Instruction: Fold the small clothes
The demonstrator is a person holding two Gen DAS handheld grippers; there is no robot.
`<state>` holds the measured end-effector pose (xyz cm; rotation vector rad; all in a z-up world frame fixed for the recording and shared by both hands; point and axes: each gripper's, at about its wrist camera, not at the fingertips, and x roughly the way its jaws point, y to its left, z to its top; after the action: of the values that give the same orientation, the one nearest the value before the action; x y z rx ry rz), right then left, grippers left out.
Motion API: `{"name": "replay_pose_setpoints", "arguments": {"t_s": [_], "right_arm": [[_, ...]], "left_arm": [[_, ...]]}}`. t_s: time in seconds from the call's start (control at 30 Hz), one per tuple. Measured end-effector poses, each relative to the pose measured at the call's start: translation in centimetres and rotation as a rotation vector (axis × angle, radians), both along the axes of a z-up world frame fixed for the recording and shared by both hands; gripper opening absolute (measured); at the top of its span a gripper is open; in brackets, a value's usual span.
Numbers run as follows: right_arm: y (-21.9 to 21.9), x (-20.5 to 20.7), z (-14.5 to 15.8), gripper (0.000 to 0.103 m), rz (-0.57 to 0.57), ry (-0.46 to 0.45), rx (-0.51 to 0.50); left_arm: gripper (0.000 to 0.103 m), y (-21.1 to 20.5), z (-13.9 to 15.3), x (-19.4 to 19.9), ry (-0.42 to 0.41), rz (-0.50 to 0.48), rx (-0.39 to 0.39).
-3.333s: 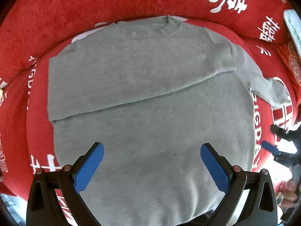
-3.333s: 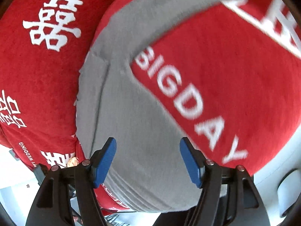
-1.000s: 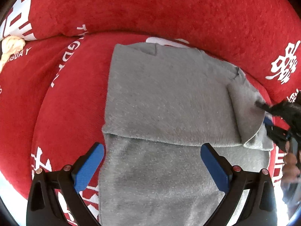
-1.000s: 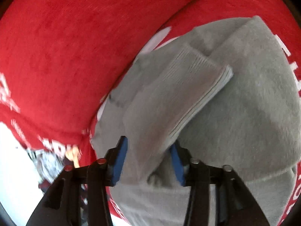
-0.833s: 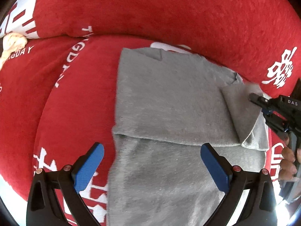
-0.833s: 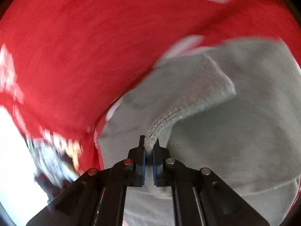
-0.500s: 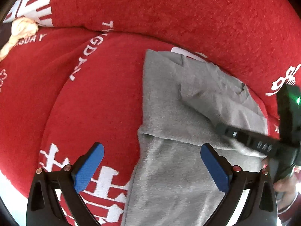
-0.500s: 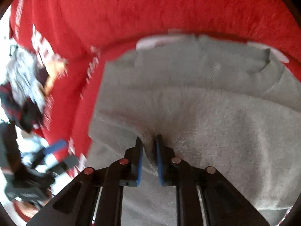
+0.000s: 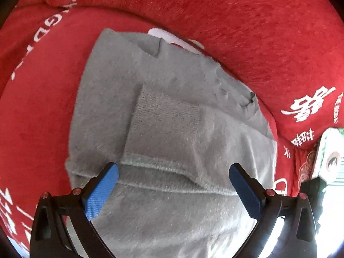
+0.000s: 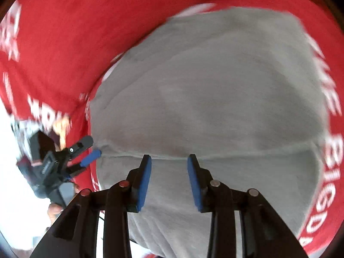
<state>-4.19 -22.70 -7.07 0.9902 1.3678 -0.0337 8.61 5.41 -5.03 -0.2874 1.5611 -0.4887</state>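
Note:
A small grey sweater (image 9: 172,129) lies on a red cushion, both sleeves folded in across the body. The ribbed cuff (image 9: 165,109) of one sleeve lies on top near the middle. My left gripper (image 9: 172,182) is open and empty above the lower folded edge. In the right wrist view the sweater (image 10: 215,86) fills the middle, and my right gripper (image 10: 168,172) is open and empty over its folded edge. The left gripper (image 10: 86,150) shows at the left of that view, beside the sweater's edge.
Red plush cushion (image 9: 43,107) with white lettering lies under the sweater, with a raised red backrest (image 9: 236,21) behind it. A patterned box or packet (image 9: 326,154) stands at the right edge. The cushion's front edge and bright floor (image 10: 17,193) are at the lower left.
My right gripper carried the right sleeve across the body, let it go and opened, then drew back. The sleeve now lies flat on the sweater. My left gripper stayed open and shifted a little.

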Motion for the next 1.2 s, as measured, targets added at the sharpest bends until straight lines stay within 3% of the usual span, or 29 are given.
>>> {"name": "replay_pose_setpoints", "arguments": {"t_s": [0.13,0.17,0.23,0.27,0.3,0.33,0.37,0.4,0.5,0.53,0.57,0.7,0.8,0.93,1.03,1.13,1.17,1.2], "right_arm": [[-3.8,-4.2,-1.2,0.038,-0.17,0.036,0.054],[-4.5,-5.1,-1.5,0.038,-0.203,0.041,0.063],[-5.9,-6.7,-2.0,0.038,-0.278,0.041,0.084],[-6.5,-7.3,-2.2,0.038,-0.319,0.034,0.099],[-7.0,-7.8,-2.4,0.038,-0.357,0.028,0.113],[-7.6,-8.3,-2.6,0.038,-0.395,0.023,0.127],[-8.1,-8.6,-2.7,0.038,-0.432,0.017,0.138],[-8.7,-8.9,-2.9,0.038,-0.465,0.009,0.148],[-10.0,-9.2,-3.8,0.036,-0.557,-0.007,0.179],[-10.4,-9.2,-4.2,0.027,-0.585,-0.003,0.196],[-10.6,-9.0,-4.2,0.006,-0.587,0.008,0.184],[-11.3,-7.3,-1.4,0.006,-0.447,-0.029,0.017],[-11.9,-7.1,-1.1,0.006,-0.347,-0.015,-0.065],[-11.2,-7.4,-2.7,0.007,-0.315,-0.006,-0.014],[-10.9,-8.5,-2.1,0.015,-0.264,0.007,0.008],[-10.8,-9.6,-1.3,0.017,-0.262,0.011,0.013],[-10.9,-10.2,-1.0,0.02,-0.28,0.002,0.008],[-11.6,-10.6,-0.7,0.03,-0.313,-0.007,-0.001]], "left_arm": [[0.098,-0.2,-0.1,0.3,0.033,0.045,-0.043],[0.087,-0.4,-0.2,0.3,0.046,0.059,-0.06],[0.08,-0.4,-0.3,0.5,0.057,0.082,-0.054],[0.072,-0.3,-0.4,0.6,0.048,0.106,-0.046],[0.053,-0.2,-0.4,0.8,0.037,0.127,-0.043],[0.042,-0.1,-0.5,0.9,0.035,0.136,-0.04],[0.02,-0.1,-0.7,1.0,0.037,0.138,-0.037],[0.009,0.0,-0.8,1.0,0.034,0.133,-0.035],[0.009,-0.2,-0.4,0.8,-0.015,0.086,-0.004],[0.009,-0.4,0.2,0.4,-0.044,0.06,0.014],[0.009,-0.6,0.8,0.0,-0.069,0.037,0.024],[0.009,-0.8,1.8,-1.3,-0.117,-0.028,0.039],[0.009,-0.7,0.2,-1.5,-0.098,-0.033,0.078],[0.009,0.8,0.2,-1.5,-0.118,-0.026,0.089],[0.009,1.3,0.8,-1.4,-0.148,-0.057,0.139],[0.01,1.6,1.2,-1.3,-0.157,-0.075,0.164],[0.01,1.6,1.2,-1.3,-0.158,-0.075,0.167],[0.01,1.5,1.2,-1.3,-0.159,-0.077,0.172]]}}
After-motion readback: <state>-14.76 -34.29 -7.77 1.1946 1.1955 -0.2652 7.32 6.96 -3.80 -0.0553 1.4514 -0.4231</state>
